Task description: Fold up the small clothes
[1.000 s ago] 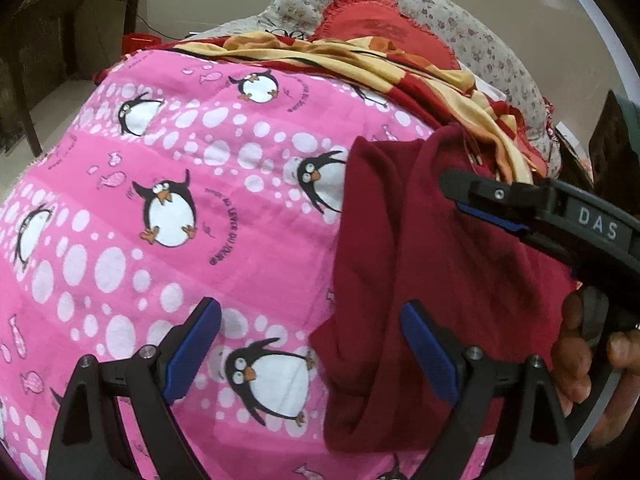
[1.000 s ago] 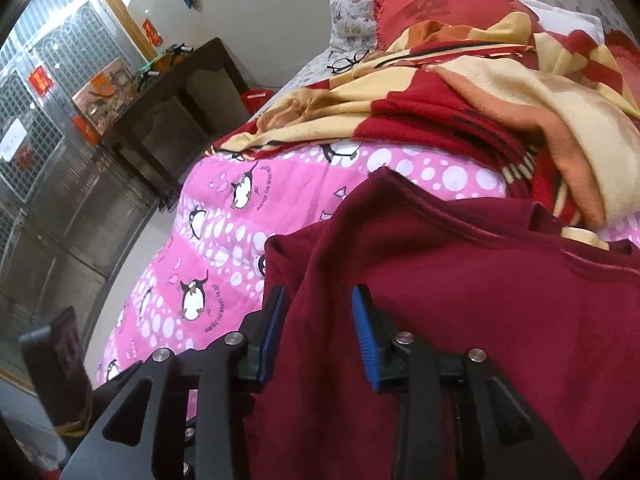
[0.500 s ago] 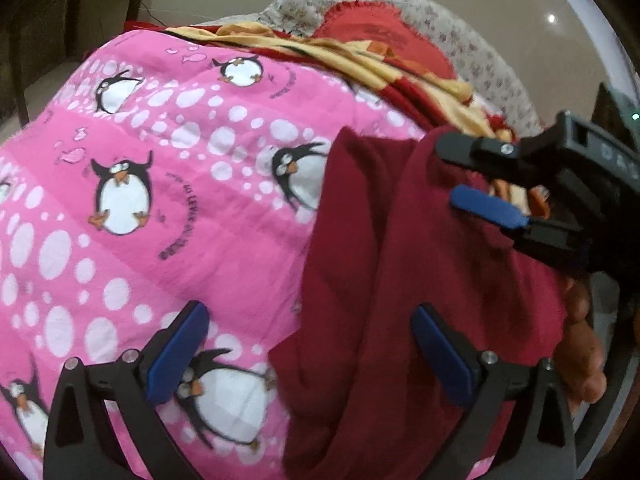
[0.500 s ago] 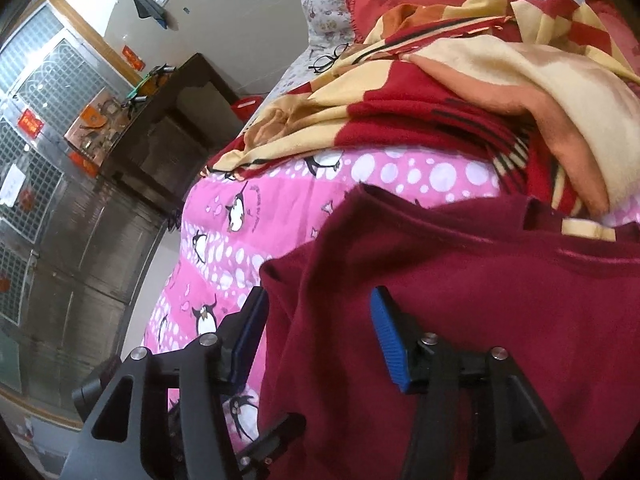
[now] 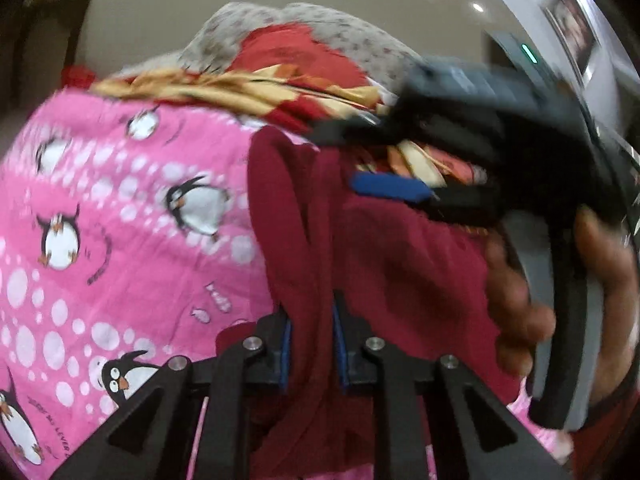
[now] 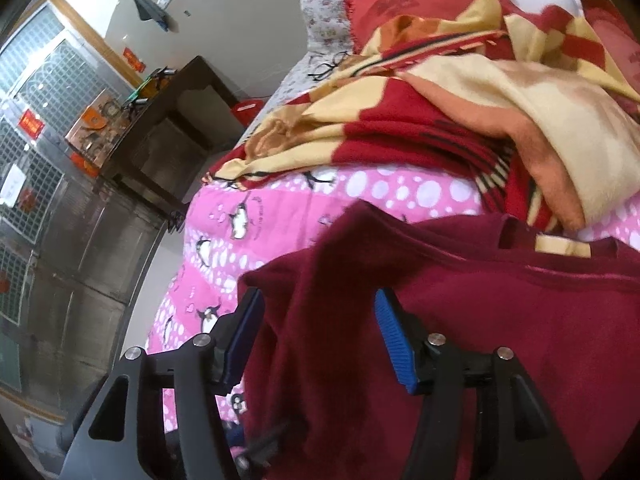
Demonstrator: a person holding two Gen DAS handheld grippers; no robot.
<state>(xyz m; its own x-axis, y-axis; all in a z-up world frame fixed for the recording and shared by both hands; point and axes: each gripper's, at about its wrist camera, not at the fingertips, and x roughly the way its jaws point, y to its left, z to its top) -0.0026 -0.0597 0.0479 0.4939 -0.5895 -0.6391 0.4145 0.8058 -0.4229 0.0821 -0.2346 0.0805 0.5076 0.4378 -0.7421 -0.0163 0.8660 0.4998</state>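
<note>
A maroon garment (image 5: 400, 260) (image 6: 500, 320) lies on the pink penguin bedsheet (image 5: 120, 240) (image 6: 260, 220). In the left wrist view my left gripper (image 5: 310, 320) is closing, its blue pads pinching a raised fold at the garment's left edge. My right gripper (image 6: 320, 300) is opening wide; the garment's edge lies loose between its pads, which do not press on it. The left wrist view also shows the right gripper (image 5: 360, 160) over the garment's far part, held by a hand (image 5: 520, 300).
A red and yellow blanket (image 6: 440, 100) (image 5: 240, 88) is bunched behind the garment, with a red pillow (image 6: 400, 0) beyond it. Eyeglasses (image 6: 328, 64) lie by the blanket. A dark wooden table (image 6: 168, 120) stands off the bed's left side.
My left gripper moved in onto the garment's left edge and went from wide open to shut on a fold. My right gripper's jaws spread wider, letting go of the cloth.
</note>
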